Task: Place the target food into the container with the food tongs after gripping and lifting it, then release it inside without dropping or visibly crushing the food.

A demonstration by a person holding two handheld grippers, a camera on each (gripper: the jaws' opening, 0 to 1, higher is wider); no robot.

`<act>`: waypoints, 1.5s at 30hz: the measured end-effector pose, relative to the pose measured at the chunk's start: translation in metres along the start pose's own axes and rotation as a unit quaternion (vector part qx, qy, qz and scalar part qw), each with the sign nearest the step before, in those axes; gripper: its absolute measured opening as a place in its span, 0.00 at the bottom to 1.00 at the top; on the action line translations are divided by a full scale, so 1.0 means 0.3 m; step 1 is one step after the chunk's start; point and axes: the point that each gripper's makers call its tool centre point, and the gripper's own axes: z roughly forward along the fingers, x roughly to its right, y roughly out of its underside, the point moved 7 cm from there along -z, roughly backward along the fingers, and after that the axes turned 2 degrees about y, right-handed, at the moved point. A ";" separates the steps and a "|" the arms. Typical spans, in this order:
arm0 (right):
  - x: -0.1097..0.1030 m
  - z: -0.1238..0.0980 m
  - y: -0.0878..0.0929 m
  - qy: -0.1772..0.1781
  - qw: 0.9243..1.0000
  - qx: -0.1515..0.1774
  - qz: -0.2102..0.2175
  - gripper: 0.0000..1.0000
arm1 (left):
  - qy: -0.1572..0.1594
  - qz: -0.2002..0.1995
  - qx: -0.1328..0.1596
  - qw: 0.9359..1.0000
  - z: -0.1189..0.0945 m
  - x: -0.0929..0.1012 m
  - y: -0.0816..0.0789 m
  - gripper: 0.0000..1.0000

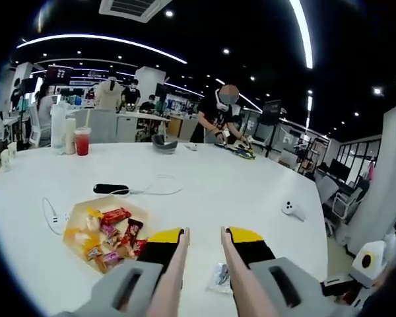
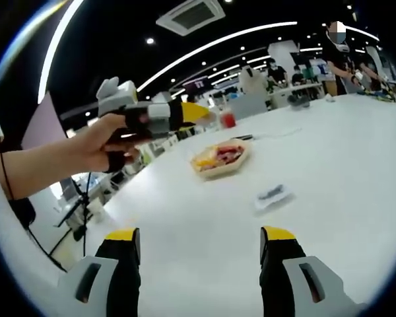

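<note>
In the left gripper view, the left hand-held gripper point(image 1: 204, 232) is seen at the bottom center, its jaws set a narrow gap apart with nothing held between them. What looks like a pair of pinkish tong arms runs along the jaws, though that can't be told for sure. Just left of the jaw tips, in the lower left of the frame, the paper tray point(image 1: 79, 210) of wrapped snacks point(image 1: 115, 214) is resting on the white tabletop point(image 1: 237, 191), so the food lies slightly down-left of this gripper and quite near it. A small clear packet point(image 1: 219, 277) is seen between the jaws, lower down. In the right gripper view, the right hand-held gripper point(image 2: 201, 241) is spread wide and empty at the bottom, and the same tray point(image 2: 219, 158) sits well apart, up past the middle of the frame, with the packet point(image 2: 272, 193) nearer, to the right. The left gripper is also caught there, held in a hand point(image 2: 96, 148) at the upper left above the tabletop edge. The left one is judged the nearer, so a short swing left and down is probably what's called for. Which snack is the target can't be told.
</note>
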 end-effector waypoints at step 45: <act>0.019 -0.112 0.040 0.063 0.997 0.027 0.033 0.75 | 0.032 0.039 -0.063 0.997 0.041 0.093 0.178 0.25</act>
